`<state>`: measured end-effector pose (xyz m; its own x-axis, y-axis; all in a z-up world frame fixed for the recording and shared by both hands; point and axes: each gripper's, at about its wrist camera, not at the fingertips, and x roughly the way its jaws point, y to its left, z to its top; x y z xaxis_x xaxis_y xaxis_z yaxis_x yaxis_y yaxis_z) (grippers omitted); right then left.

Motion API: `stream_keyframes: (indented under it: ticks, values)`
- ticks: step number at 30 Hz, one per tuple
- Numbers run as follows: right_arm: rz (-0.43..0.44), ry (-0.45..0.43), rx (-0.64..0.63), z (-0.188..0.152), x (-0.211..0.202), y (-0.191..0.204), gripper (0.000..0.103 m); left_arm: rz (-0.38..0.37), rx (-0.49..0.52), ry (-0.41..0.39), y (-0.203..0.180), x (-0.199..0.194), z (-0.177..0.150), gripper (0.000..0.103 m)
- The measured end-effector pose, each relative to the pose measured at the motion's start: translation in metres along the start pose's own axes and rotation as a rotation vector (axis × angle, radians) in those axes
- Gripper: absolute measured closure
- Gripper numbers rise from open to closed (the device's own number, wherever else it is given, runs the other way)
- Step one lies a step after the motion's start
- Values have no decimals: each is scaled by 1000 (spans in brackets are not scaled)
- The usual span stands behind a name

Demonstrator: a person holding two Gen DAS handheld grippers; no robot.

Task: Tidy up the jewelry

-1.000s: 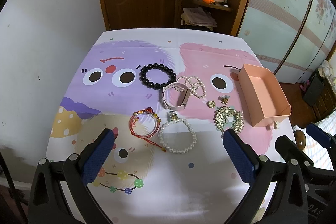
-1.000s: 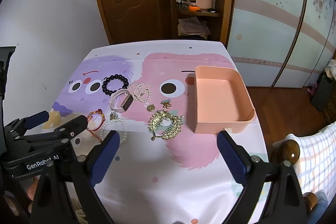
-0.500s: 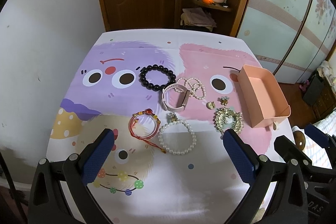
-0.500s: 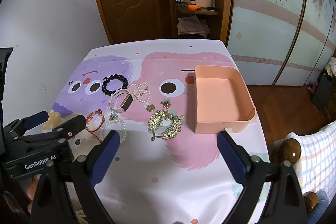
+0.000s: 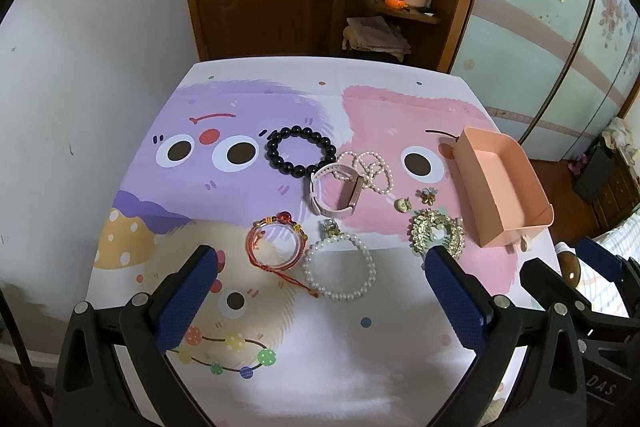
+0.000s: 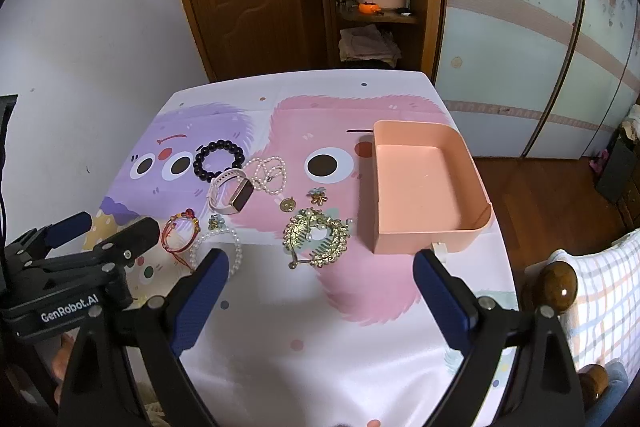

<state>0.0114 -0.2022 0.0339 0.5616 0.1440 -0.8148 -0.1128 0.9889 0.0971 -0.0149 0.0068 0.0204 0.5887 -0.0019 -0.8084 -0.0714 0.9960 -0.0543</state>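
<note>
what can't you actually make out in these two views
- Pearl bracelet: right wrist view, its near arc hidden behind the right gripper's finger.
- Gold hair comb: left wrist view, near edge covered by the left gripper's fingertip.
- Two small gold charms: too small to identify.
- Pink tray: its inner floor mostly hidden by its own wall, left wrist view.

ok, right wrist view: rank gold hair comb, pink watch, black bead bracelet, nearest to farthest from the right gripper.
From the right gripper, open above the cloth:
1. Gold hair comb, just ahead of the fingers, near centre.
2. Pink watch, further back, to the left.
3. Black bead bracelet, farthest, behind the watch on the purple monster print.
</note>
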Motion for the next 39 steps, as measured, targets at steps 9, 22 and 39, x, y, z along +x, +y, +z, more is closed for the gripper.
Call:
stream_keyframes:
  ticks: [9, 22, 39]
  values:
    - [9, 27, -16, 1, 11, 7, 10, -7, 7, 8, 9, 6, 0, 1]
    - [155, 229, 57, -7, 62, -5, 33, -61, -83, 145, 62, 52, -9, 1]
    - [222, 376, 173, -11, 115, -31, 52, -16, -136, 241, 102, 99, -20, 3]
